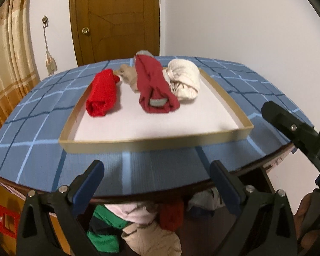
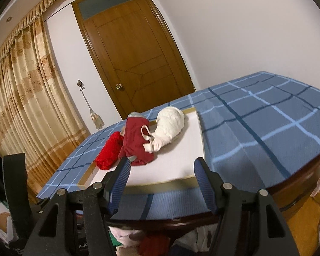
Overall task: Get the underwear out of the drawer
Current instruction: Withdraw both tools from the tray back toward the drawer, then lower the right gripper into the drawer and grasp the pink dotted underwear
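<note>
Bright red roll [image 1: 101, 95], dark red roll with grey waistband [image 1: 155, 89], cream bundle [image 1: 184, 80] in gold-rimmed tray [image 1: 155, 144], left tongs [image 1: 156, 182] and right tongs [image 2: 162, 183] wide, empty

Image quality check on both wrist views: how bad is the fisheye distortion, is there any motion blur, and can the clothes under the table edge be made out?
Left wrist view: strong barrel bend, the checked tablecloth edge arcs; the tray rim is slightly smeared; the clothes below are dim and soft. Right wrist view: the door and the curtain lean and curve; black vignette in the corners; even light, no glare.
</note>
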